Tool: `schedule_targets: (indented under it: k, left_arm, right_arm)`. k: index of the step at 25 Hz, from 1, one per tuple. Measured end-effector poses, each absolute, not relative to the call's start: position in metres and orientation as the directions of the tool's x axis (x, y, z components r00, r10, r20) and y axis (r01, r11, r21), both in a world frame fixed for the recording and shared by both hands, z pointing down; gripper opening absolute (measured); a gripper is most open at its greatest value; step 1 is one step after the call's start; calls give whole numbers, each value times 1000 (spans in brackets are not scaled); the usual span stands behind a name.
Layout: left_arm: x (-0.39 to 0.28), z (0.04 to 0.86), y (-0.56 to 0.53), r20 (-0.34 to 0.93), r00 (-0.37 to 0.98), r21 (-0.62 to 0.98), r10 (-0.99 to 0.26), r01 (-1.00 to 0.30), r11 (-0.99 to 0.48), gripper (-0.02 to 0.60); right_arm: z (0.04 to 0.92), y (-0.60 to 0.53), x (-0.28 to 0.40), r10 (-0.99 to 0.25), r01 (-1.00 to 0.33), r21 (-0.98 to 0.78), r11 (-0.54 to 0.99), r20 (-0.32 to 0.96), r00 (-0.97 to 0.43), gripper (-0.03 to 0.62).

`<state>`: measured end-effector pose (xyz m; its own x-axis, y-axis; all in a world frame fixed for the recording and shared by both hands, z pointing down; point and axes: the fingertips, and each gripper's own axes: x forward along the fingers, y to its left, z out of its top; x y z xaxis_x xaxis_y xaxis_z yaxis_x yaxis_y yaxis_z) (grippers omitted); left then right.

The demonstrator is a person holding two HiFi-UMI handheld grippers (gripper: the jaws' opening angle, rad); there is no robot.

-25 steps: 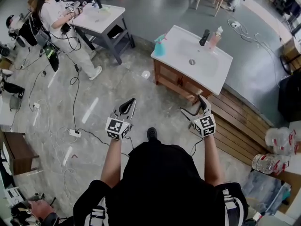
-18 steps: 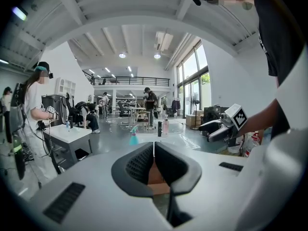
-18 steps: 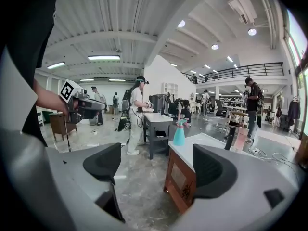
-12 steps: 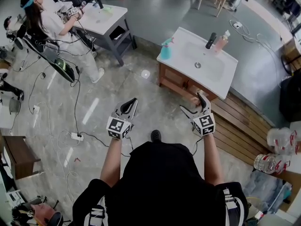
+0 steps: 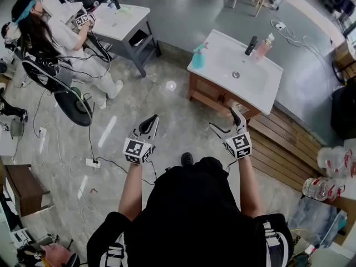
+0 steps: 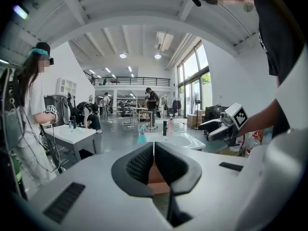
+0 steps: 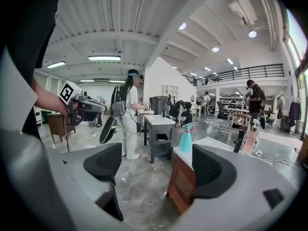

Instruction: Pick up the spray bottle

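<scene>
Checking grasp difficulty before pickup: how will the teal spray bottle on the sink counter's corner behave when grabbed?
The spray bottle stands tall and narrow at the counter corner, so a sideways nudge could probably tip it off. It looks like smooth plastic, likely slippery and slightly squeezable. Its fill is not visible, so weight is uncertain.

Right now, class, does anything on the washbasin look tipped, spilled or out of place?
Nothing stands out. The teal spray bottle stands upright at a corner of the washbasin, and the pink bottle stands upright beside the black faucet. No spill shows.
</scene>
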<state>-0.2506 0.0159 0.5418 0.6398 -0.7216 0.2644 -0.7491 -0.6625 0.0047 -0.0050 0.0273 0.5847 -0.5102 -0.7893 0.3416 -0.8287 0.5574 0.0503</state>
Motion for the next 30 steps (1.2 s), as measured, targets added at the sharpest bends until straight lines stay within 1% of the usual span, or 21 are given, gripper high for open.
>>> schedule_targets:
  k: [14,30]
  left_arm:
    - [-243,547,-5,295,637,1,-712,-746,-666,28]
    - [-221,539,-123,303,616,-7,-727,-762,-648,28]
  right_arm:
    - [590,-2,17,-800,-844,42,534,349,-489,474]
    - [599,-128,23,-765,-822,14,570,373,-524,474]
